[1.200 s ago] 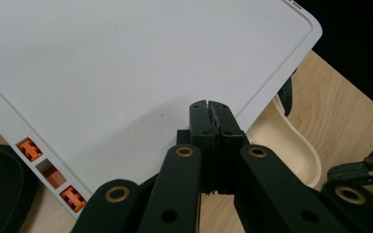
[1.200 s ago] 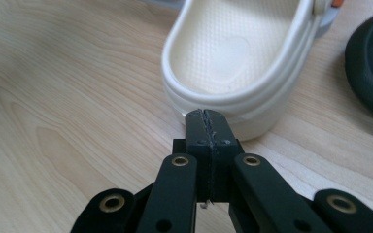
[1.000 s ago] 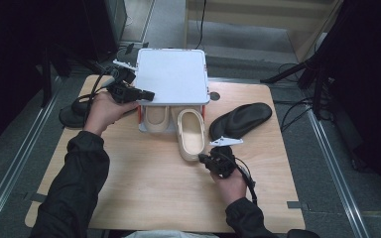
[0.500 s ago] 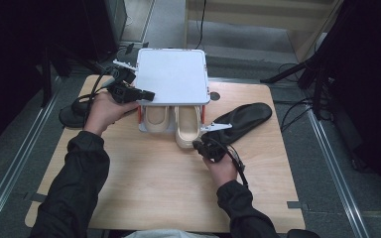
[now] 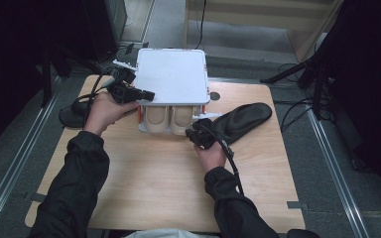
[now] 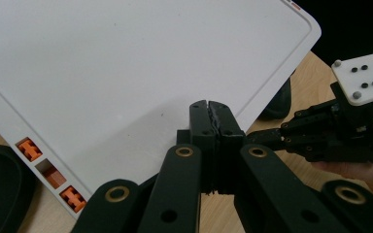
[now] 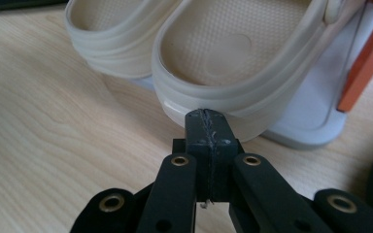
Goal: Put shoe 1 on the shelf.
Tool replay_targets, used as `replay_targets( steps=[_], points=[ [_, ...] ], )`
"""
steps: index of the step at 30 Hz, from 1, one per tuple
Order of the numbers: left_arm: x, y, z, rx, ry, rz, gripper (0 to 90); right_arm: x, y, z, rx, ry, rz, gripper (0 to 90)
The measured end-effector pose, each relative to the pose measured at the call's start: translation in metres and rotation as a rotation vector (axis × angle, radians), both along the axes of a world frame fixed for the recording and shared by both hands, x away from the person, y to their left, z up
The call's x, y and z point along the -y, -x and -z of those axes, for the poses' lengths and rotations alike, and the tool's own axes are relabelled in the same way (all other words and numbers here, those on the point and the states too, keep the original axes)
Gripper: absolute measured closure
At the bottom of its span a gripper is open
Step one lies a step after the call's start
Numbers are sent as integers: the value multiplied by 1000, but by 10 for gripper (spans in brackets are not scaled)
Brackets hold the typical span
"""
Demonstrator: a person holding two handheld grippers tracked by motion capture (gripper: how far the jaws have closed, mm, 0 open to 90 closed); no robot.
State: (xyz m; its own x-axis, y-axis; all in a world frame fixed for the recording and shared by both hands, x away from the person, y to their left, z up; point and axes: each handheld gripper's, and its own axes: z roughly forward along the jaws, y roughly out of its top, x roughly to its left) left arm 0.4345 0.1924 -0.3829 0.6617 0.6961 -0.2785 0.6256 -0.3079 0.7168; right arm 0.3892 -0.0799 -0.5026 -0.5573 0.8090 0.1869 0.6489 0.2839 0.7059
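Note:
A white box with a flat lid (image 5: 172, 77) stands at the back of the wooden table (image 5: 154, 188). Two beige clogs lie side by side under the lid, heels toward me: the left clog (image 5: 155, 119) and the right clog (image 5: 181, 121). My right gripper (image 5: 194, 130) is shut, its tips touching the heel rim of the right clog (image 7: 223, 48). The other clog (image 7: 111, 29) lies just beside it. My left gripper (image 5: 148, 94) is shut at the lid's front left corner, and its tips (image 6: 211, 104) rest against the white lid (image 6: 126, 73) with nothing between them.
A long black shoe-shaped piece (image 5: 243, 119) lies right of the box, close behind my right hand. Another black piece (image 5: 72, 116) hangs over the table's left edge. Orange clasps (image 6: 29, 148) line the box's side. Bare wood spreads across the near half.
My right gripper has moved forward toward the box, and the right clog has slid under the lid until it lies level with the left one. The left gripper has stayed put.

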Motion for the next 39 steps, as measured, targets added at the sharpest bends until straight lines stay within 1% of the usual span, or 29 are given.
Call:
replay_targets(
  steps=[3,8,9,10,11,12,13,14,15,16,17,18,19,20,21,23,24,26,27,28,29,30,31,32,33,34,35,38,39],
  points=[
    [1,0,0,4,-6,-4,900,-5,-6,0,8,16,-1,900],
    [0,0,-1,6,-6,-2,900,-7,-8,0,3,16,-2,900],
    [1,0,0,14,-8,-5,900,-6,-7,-1,-12,16,-17,900],
    [1,0,0,14,-8,-5,900,-6,-7,-1,-12,16,-17,900],
    [4,1,-1,28,-24,-5,900,-3,-2,-4,-13,-1,-33,900],
    [4,1,-1,28,-24,-5,900,-3,-2,-4,-13,-1,-33,900],
    [5,1,-2,32,-27,-3,895,1,4,-7,-7,-26,-44,892],
    [5,1,-2,32,-27,-3,882,1,4,-7,-7,-26,-44,892],
    [4,1,-1,23,-9,-5,868,5,10,-11,9,-43,-57,878],
    [4,1,-1,23,-9,-5,842,8,14,-13,17,-51,-62,873],
    [4,1,-2,33,-16,-14,814,10,18,-16,19,-56,-70,872],
    [4,1,-2,33,-16,-14,787,13,21,-18,28,-66,-79,862],
    [5,2,-3,48,-31,-24,787,13,21,-18,28,-66,-79,862],
    [4,3,-5,48,-20,-33,736,19,27,-22,20,-80,-93,848],
    [4,4,-6,37,-5,-37,695,22,30,-24,20,-88,-104,835],
    [2,5,-8,28,-8,-46,625,28,35,-27,6,-99,-121,822],
    [2,6,-9,24,-10,-51,589,32,38,-29,12,-99,-126,806],
    [-1,7,-11,13,-12,-71,517,39,43,-31,19,-122,-134,757],
    [-1,7,-11,13,-12,-71,492,39,43,-31,19,-122,-134,757],
    [-4,8,-12,9,-14,-76,492,42,44,-31,16,-132,-142,741],
    [-9,11,-13,21,-4,-94,466,46,48,-32,6,-141,-156,700],
    [-9,11,-13,21,-4,-94,453,46,48,-32,6,-141,-156,700],
    [-12,12,-13,20,-1,-101,444,51,52,-31,12,-144,-170,670],
    [-15,13,-14,16,0,-109,444,51,52,-31,12,-144,-170,670],
    [-18,15,-14,13,1,-119,434,53,54,-30,23,-147,-177,645],
    [-21,17,-15,18,5,-133,432,55,55,-30,35,-144,-187,625],
    [-26,20,-16,23,6,-139,423,59,58,-31,54,-134,-185,590],
    [-30,22,-17,21,6,-152,411,64,59,-33,48,-144,-196,561],
    [-34,24,-16,18,0,-158,402,69,61,-36,59,-150,-201,542]
  ],
)
